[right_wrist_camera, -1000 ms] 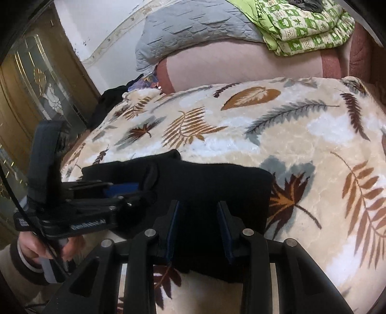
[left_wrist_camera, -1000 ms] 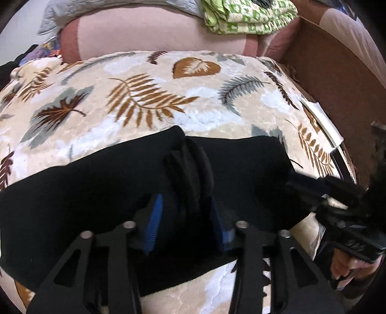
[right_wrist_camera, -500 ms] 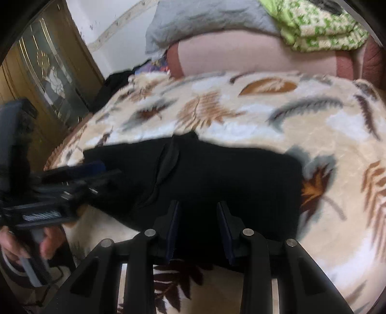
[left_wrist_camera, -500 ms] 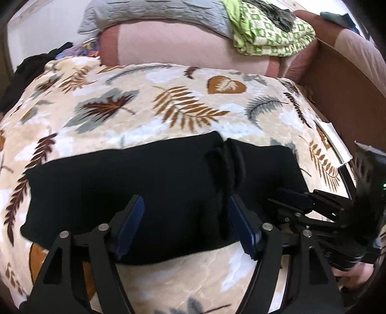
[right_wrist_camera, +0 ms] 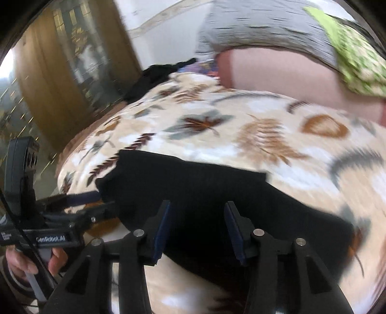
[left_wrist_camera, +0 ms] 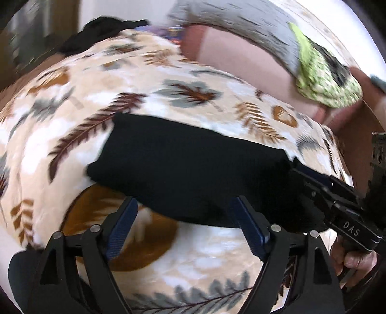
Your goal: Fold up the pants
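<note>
The black pants (left_wrist_camera: 188, 169) lie folded in a long flat strip across the leaf-patterned blanket (left_wrist_camera: 144, 101). My left gripper (left_wrist_camera: 187, 217) hovers over their near edge. Its jaws are opening wide, and the blue pads (left_wrist_camera: 123, 227) touch no cloth. In the right wrist view the pants (right_wrist_camera: 193, 188) run under my right gripper (right_wrist_camera: 196, 217). Its jaws are opening too, with flat cloth showing between the pads but not pinched. The right gripper (left_wrist_camera: 301, 171) shows at the strip's right end, and the left gripper (right_wrist_camera: 94, 203) at its left end.
A pink bolster (left_wrist_camera: 241, 60) carries a grey quilt (left_wrist_camera: 241, 21) and a green patterned cloth (left_wrist_camera: 325, 79) at the bed's far side. A dark garment (right_wrist_camera: 154, 77) lies at the far left corner. A wooden door (right_wrist_camera: 60, 79) stands left, a brown board (left_wrist_camera: 357, 145) right.
The left gripper let go of the bunched fold, spread its jaws and slid left along the pants. The right jaws widened off the cloth. The raised fold is gone and the pants lie flat.
</note>
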Available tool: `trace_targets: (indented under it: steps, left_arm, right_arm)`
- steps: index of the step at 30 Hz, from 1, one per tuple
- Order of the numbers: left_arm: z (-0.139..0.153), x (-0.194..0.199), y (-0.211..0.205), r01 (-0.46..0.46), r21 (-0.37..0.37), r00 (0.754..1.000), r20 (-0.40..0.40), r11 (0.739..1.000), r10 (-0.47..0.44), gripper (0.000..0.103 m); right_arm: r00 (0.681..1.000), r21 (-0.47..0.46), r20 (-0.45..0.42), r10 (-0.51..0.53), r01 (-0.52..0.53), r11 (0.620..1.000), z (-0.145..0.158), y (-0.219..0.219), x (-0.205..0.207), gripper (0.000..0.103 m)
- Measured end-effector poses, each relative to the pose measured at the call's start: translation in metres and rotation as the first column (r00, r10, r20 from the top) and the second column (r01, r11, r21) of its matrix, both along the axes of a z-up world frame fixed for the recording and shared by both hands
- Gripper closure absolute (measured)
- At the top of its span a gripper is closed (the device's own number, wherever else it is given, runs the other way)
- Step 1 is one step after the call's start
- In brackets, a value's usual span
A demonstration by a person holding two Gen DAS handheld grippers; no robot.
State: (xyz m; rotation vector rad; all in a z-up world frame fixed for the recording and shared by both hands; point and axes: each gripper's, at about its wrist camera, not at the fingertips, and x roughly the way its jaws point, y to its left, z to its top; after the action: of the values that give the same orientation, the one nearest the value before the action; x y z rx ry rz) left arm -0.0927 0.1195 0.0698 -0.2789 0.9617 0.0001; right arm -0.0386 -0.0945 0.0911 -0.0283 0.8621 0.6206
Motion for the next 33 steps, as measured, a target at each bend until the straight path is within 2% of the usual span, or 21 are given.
trace_targets:
  steps: [5, 12, 18, 21, 26, 33]
  left_arm:
    - [-0.007, 0.002, 0.021, -0.058, 0.019, 0.998, -0.018, 0.998, 0.058, 0.020]
    - [-0.015, 0.004, 0.027, -0.081, 0.010, 0.996, -0.038, 0.997, 0.081, 0.020]
    - [-0.019, -0.002, 0.044, -0.138, -0.057, 0.990, -0.051, 0.989, 0.135, 0.020]
    - [-0.022, -0.001, 0.050, -0.163, -0.089, 0.985, -0.065, 0.983, 0.158, 0.020]
    - [-0.035, 0.002, 0.057, -0.191, -0.149, 0.979, -0.098, 0.970, 0.178, 0.020]
    - [-0.038, 0.008, 0.063, -0.206, -0.173, 0.978, -0.078, 0.963, 0.195, 0.017]
  right_arm:
    - [0.998, -0.009, -0.011, 0.067, -0.067, 0.998, -0.002, 0.037, 0.013, 0.056]
    - [0.997, 0.007, -0.038, 0.060, -0.059, 0.998, -0.013, 0.049, 0.018, 0.052]
    - [0.996, -0.002, -0.050, 0.073, -0.074, 0.997, -0.020, 0.059, 0.028, 0.052]
    - [0.995, -0.018, -0.041, 0.095, -0.096, 0.995, -0.022, 0.069, 0.035, 0.048]
    - [0.986, -0.065, -0.025, 0.163, -0.165, 0.984, -0.025, 0.096, 0.051, 0.045]
    - [0.958, -0.114, -0.033, 0.284, -0.286, 0.951, -0.033, 0.139, 0.072, 0.037]
